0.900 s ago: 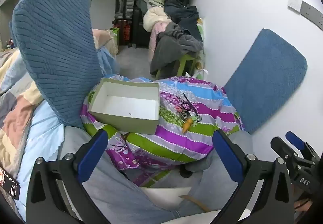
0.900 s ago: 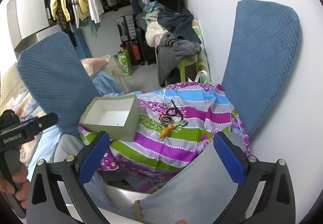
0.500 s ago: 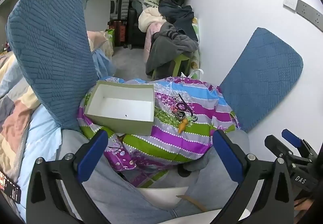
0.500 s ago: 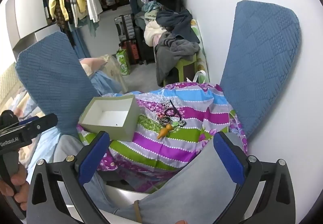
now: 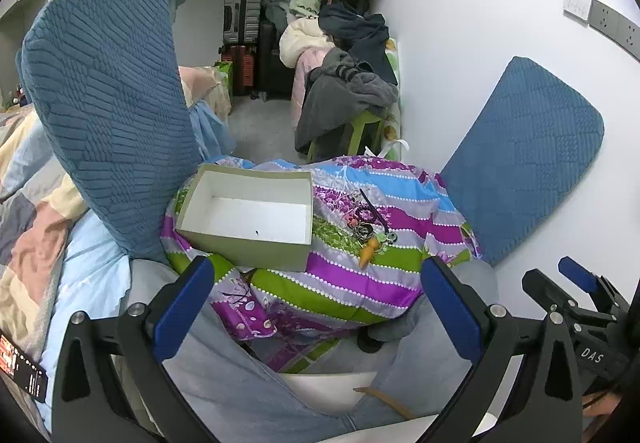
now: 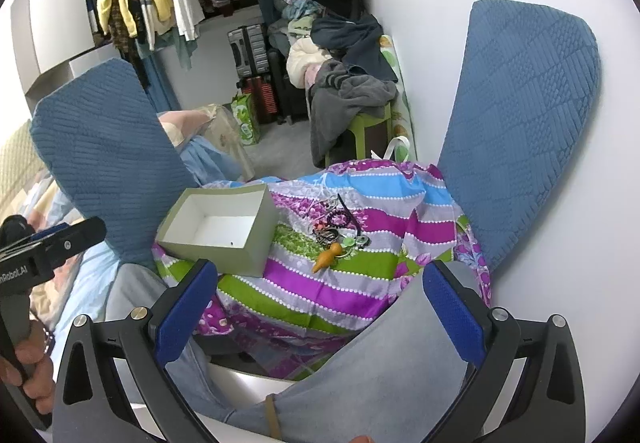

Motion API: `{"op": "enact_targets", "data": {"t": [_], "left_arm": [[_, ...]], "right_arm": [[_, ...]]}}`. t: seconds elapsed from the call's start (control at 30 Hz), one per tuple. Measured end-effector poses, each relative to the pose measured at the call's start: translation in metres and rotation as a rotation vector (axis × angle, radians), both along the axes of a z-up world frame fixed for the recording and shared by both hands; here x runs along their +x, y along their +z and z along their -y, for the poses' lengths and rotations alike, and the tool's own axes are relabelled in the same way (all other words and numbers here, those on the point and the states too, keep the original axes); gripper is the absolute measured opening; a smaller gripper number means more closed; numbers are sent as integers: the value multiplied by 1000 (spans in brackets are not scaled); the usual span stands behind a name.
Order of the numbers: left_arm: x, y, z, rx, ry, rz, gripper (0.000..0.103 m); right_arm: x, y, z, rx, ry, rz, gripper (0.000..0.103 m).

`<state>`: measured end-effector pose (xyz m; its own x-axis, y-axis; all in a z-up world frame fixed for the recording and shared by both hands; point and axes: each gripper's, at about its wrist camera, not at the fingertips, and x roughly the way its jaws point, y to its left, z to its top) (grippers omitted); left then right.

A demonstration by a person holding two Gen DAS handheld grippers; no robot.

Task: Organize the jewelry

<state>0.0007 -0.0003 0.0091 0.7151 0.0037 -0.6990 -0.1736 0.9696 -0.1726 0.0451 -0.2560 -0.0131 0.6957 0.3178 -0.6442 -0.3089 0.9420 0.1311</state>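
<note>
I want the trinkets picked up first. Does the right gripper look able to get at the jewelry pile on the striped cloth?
Probably yes. The right gripper is open and empty, and the jewelry pile lies uncovered on the striped cloth, right of the box; nothing blocks the way.

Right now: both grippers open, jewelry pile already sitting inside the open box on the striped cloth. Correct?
Not quite. The jewelry pile is not inside the box; it lies on the striped cloth beside the box, on the right in both wrist views. The left wrist view shows the box's white inside bare apart from a tiny dark speck. The rest holds: left gripper and right gripper are open.
</note>
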Motion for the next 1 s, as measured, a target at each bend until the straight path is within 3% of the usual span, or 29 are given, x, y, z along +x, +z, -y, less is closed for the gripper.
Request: {"op": "enact_targets", "data": {"t": [0.37,0.53,1.0], "left_arm": [[7,-11,-1,25,35,-4,102],[13,-18,-1,-11,19,-16,103],[15,-26,0,33,51,-21,103]], "right_arm": [[5,-13,-4,-15,-7,-8,103],[9,-19,-4,-18,-4,-25,103],[14,-29,-4,-19,-26,-9,103]]}}
